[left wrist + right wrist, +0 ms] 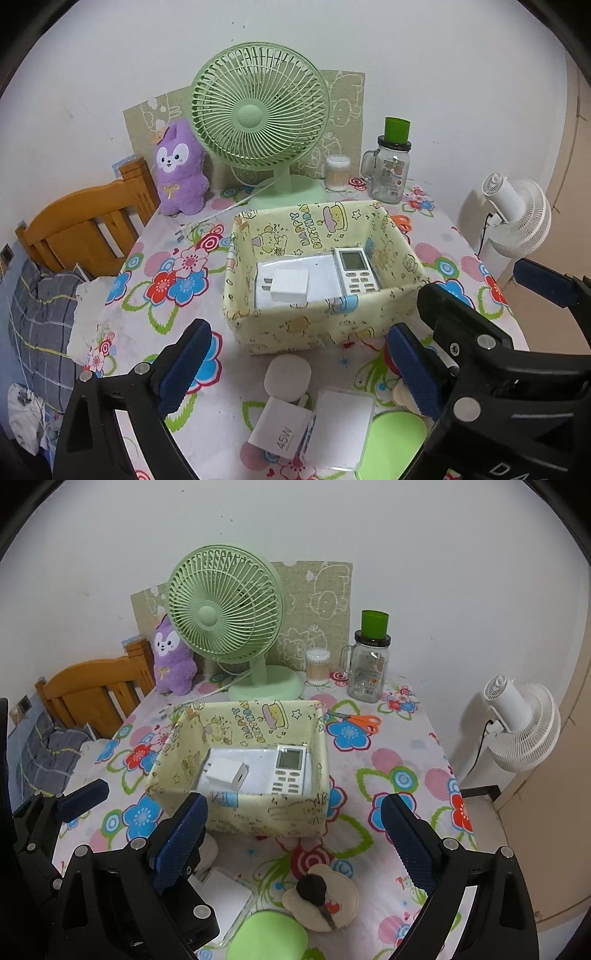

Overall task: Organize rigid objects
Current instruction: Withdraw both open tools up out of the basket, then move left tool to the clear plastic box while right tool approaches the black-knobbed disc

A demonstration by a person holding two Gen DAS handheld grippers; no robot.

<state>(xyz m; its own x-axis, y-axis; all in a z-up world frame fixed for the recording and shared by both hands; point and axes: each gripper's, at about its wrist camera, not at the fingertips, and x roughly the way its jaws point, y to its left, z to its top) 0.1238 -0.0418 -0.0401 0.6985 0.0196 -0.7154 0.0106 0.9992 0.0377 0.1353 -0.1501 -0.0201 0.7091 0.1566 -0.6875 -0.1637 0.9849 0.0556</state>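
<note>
Floral tablecloth point(155, 332) near edge: white square 45W charger block point(279, 428), light, stiff, slick; grip its flat sides. Left gripper point(295, 365) and right gripper point(295, 842) gape empty before yellow fabric basket point(314, 328).

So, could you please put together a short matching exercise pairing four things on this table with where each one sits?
Things:
1. remote control
2. scissors
3. plush toy
4. cotton swab jar

Places:
A. on the tablecloth, right of the fabric box
B. inside the fabric box
C. between the green fan and the glass jar
D. left of the green fan

Pairs: 1-B, 2-A, 3-D, 4-C
</note>
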